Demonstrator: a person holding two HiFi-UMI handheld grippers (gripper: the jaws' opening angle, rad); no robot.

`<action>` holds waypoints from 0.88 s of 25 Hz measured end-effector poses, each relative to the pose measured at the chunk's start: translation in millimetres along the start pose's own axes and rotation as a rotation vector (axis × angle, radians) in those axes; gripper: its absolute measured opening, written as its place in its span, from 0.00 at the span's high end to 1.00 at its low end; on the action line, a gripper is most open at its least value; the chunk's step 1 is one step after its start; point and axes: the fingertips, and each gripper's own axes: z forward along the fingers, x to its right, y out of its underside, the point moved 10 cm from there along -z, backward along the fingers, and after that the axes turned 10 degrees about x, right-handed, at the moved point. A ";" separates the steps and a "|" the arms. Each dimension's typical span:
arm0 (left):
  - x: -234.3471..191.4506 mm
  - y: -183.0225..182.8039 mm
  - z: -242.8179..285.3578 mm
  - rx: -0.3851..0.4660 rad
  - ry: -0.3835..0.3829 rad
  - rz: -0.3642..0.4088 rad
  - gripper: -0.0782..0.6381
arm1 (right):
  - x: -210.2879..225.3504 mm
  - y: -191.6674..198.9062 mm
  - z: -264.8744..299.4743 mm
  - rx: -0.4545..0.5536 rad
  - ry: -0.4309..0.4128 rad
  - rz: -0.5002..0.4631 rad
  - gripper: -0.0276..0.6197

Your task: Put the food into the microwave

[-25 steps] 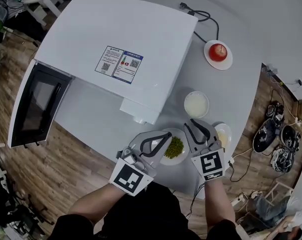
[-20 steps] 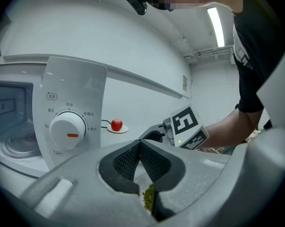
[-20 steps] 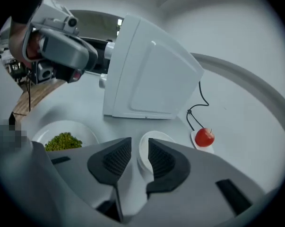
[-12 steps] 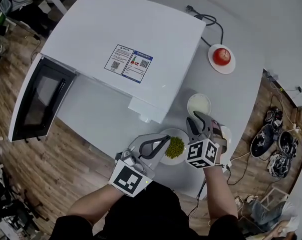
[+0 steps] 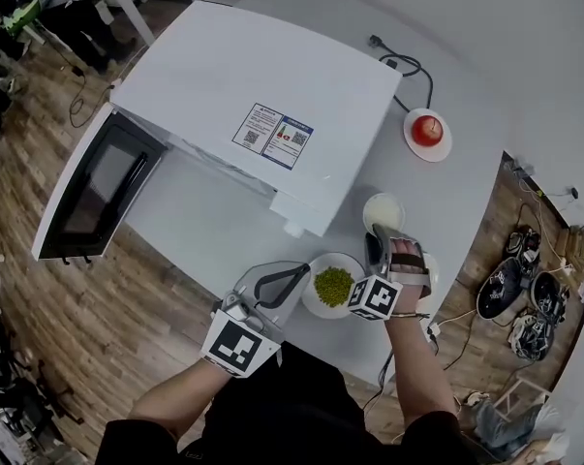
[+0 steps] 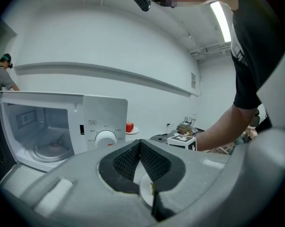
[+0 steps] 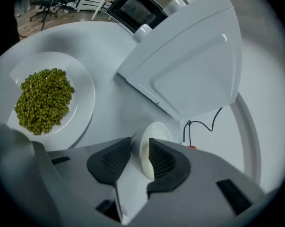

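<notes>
Round white table (image 5: pixel 446 192) is sitting on a wood floor (image 5: pixel 40 337), w/ a big white microwave (image 5: pixel 262 76) taking up much of its top. The microwave door (image 5: pixel 98 187) is hanging open toward the left of the head view, and the left gripper view is showing the glass turntable (image 6: pixel 52 150) inside.

The food, a plate (image 5: pixel 314 305) of green peas (image 5: pixel 334 285), is lying flat near the table's front edge. It's outside the microwave, just in front of the control-panel corner. A bowl (image 5: pixel 384 208) w/ sth white in it is standing just behind & right of the plate. An apple (image 5: pixel 427 130) on a saucer (image 5: pixel 445 149) is sitting farther back, near a black cable (image 5: pixel 408 66).

The left gripper (image 5: pixel 303 272) is hovering at the plate's left rim. Its pads are meeting at the tips, clamping nothing visible; a bit of plate is showing through the gap behind the tips.

The right gripper (image 5: pixel 380 235) is pointing down at the bowl's near edge. Its jaws have just been opening & are standing wide apart. The bowl's near wall is between the pads, and they aren't pressing on it.
</notes>
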 end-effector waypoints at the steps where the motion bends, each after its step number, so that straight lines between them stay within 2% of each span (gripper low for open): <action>1: -0.5 -0.4 -1.7 -0.009 -0.005 -0.005 0.88 | -0.6 0.4 0.3 -0.001 0.004 -0.002 0.76; 8: 9.3 -18.4 -9.5 -0.059 -0.019 0.006 0.88 | 3.4 4.4 -9.3 0.003 0.035 -0.042 0.81; 12: 9.0 -35.3 -15.2 -0.081 -0.055 0.042 0.88 | 7.4 2.1 -26.7 0.030 0.057 -0.044 0.81; 16: 9.4 -54.7 -23.4 -0.055 -0.108 0.053 0.88 | 22.3 4.1 -57.3 0.060 0.090 -0.056 0.81; 22: 13.5 -77.8 -39.2 -0.011 -0.131 0.082 0.88 | 33.1 -0.5 -112.6 0.084 0.120 -0.102 0.81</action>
